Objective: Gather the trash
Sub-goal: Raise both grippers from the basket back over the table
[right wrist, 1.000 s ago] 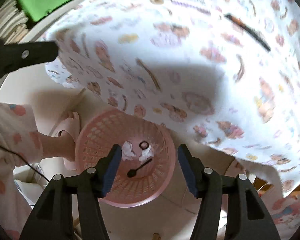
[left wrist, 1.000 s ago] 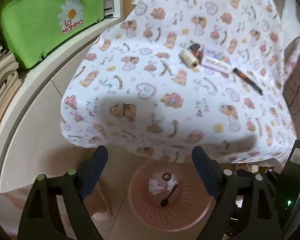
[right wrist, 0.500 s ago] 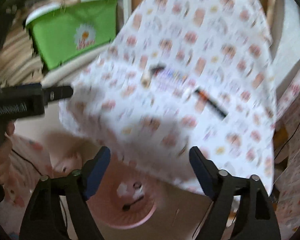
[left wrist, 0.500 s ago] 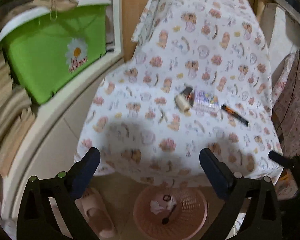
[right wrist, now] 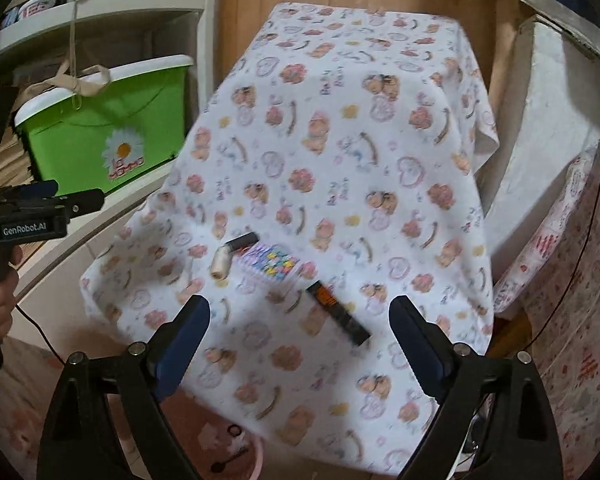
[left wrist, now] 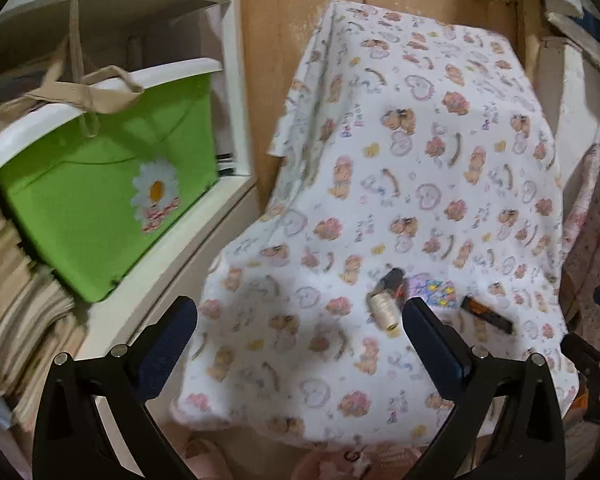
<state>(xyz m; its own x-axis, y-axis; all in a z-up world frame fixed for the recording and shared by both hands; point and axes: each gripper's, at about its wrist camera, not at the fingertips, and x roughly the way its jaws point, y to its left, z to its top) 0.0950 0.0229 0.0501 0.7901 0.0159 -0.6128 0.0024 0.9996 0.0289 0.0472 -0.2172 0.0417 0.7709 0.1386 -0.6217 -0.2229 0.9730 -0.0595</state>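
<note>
On the cloth (right wrist: 340, 160) I count four bits not yet collected: a spool (right wrist: 221, 265), a dark tube (right wrist: 242, 241) touching it, a printed packet (right wrist: 274, 263) and a black stick (right wrist: 337, 313). Below the table edge, the bin (right wrist: 236, 456) seems to hold some scraps, though blur hides most of it. Both my left gripper (left wrist: 300, 336) and right gripper (right wrist: 300, 330) are spread wide and empty. Only my right view shows the bin's contents; the left shows little beyond its rim (left wrist: 380, 454).

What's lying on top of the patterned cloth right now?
On the patterned cloth: a cream thread spool, a black cylinder, a colourful packet and a black-orange stick. Whatever the cloth covers is hidden.
</note>
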